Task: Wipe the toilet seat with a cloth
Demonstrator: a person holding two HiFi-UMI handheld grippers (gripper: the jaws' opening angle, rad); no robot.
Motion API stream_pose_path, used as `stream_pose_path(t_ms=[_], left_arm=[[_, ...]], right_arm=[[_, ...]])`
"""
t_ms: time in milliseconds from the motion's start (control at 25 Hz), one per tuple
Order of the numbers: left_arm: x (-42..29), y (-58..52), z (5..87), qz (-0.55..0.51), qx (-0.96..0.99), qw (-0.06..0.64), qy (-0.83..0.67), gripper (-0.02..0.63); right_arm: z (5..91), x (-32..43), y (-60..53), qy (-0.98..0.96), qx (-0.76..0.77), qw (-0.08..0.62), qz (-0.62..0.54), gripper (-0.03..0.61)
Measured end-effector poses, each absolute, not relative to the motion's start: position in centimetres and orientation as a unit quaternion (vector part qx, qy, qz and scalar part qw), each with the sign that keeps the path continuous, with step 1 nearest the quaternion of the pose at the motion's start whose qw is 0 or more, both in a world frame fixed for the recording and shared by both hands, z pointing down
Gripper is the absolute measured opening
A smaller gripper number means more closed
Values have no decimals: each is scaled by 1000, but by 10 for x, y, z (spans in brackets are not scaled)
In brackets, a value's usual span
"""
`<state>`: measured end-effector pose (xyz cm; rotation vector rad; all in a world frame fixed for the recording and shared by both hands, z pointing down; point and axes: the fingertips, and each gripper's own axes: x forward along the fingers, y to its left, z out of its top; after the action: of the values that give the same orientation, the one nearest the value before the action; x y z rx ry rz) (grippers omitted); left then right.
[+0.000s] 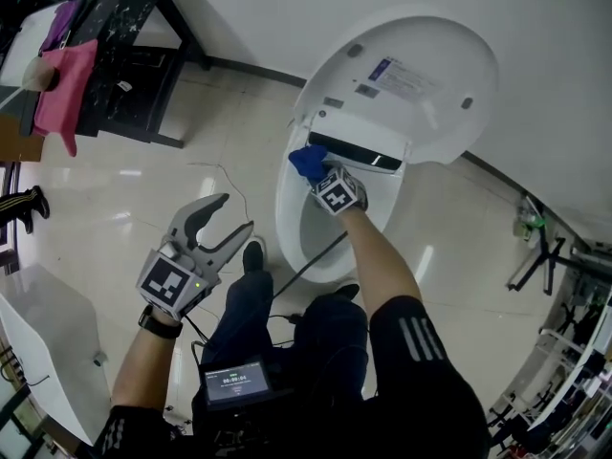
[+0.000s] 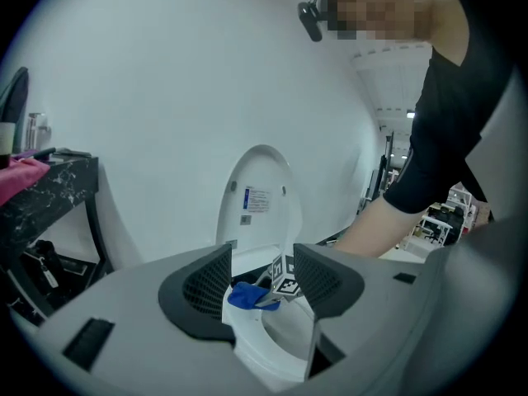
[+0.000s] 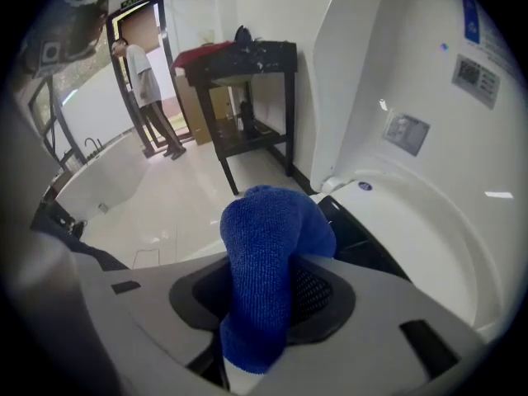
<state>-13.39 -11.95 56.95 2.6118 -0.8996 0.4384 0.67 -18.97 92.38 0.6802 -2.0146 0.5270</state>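
Right tool clenched on the blue cloth at the hinge end of the toilet seat, below the raised lid; best swept round the rim under steady pressure (left tool, jaws apart and empty, hangs aside)

Bright, even light; fisheye-warped edges

blue cloth, white toilet (glossy)
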Motion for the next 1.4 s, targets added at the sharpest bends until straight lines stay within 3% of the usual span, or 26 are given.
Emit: stream_pose_path(t_ms=[440,1040,1200,1400], left_arm=[[-157,-118,594,152,914,181,-330,239],[-150,-93,581,150,914,173,-336,239],[-142,-89,564,147,915,163,-337,239],[-125,-81,525,140,922,152,-328,239]], right_arm=[[1000,-11,-162,-793,248,509,226,167],[1017,-21,9,-777,17,584,235,167],[985,-25,-9,-805,90,541,228,166],[867,-25,-59,-853,202,426,224,166]])
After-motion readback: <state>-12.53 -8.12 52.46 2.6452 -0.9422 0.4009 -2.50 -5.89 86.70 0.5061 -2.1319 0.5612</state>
